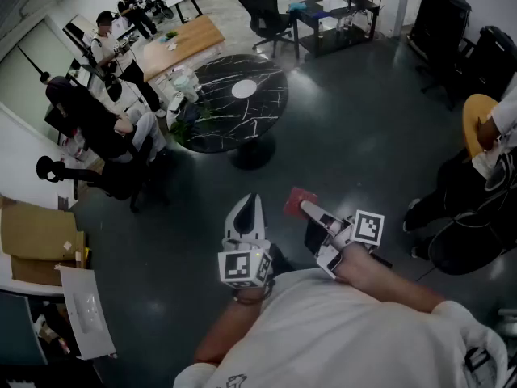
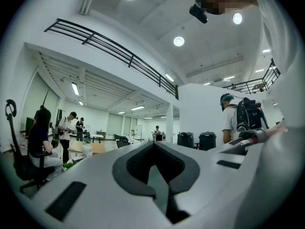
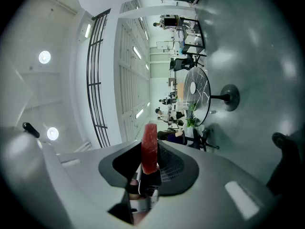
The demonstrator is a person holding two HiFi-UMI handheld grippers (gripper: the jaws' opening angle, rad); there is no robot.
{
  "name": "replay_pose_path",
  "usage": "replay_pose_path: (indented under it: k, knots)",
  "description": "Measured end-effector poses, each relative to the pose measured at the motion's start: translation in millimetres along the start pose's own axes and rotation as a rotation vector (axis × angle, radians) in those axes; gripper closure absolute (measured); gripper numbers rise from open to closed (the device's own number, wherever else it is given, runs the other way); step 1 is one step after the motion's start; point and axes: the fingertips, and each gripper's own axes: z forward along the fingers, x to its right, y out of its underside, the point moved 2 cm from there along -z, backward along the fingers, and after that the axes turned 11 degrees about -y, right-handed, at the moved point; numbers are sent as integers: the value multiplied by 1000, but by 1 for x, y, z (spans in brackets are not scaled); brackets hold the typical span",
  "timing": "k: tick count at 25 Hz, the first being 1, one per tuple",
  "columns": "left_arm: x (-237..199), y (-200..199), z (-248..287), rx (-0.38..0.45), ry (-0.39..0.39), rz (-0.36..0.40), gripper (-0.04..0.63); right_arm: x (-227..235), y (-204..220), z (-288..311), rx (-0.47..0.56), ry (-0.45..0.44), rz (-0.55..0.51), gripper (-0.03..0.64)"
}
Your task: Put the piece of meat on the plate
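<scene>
A flat red piece of meat (image 1: pixel 298 201) sticks out of my right gripper (image 1: pixel 310 209), whose jaws are shut on it; it is held in the air above the dark floor. In the right gripper view the meat (image 3: pixel 149 146) stands edge-on between the pads of the right gripper (image 3: pixel 150 165). A white plate (image 1: pixel 243 89) lies on a round black marble table (image 1: pixel 265 111) some way ahead; the plate (image 3: pixel 192 88) shows small and far off there too. My left gripper (image 1: pixel 245 210) is beside the right one, shut, and the left gripper (image 2: pixel 155 170) holds nothing.
People sit on office chairs (image 1: pixel 101 172) left of the round table, beside a wooden table (image 1: pixel 182 43). Another person (image 1: pixel 489 148) sits at the right edge. Cardboard boxes (image 1: pixel 32 241) lie at the left. Desks and black chairs (image 1: pixel 266 18) stand at the far side.
</scene>
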Motion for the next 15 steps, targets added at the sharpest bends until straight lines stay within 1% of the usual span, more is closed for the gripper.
replay_pose_path:
  k: [2,5,8,12,15]
  knots:
    - [-3,2,2,-3,-5,-16,589,3,-1,2,-1,3,-3,529]
    - [-7,2,8,-4,-1,-13,589,6,-2,8,-4,6,-8,529]
    - [-13,6,15,-9,3,-20,589,9,-8,16,16,1,-15,529]
    - [-29,7,29,-6,8,-25,589,14,-13,34,17,0,-34,529]
    - [-46,11,46,-29,27,-47,589,23,-13,56,13,8,-37,529]
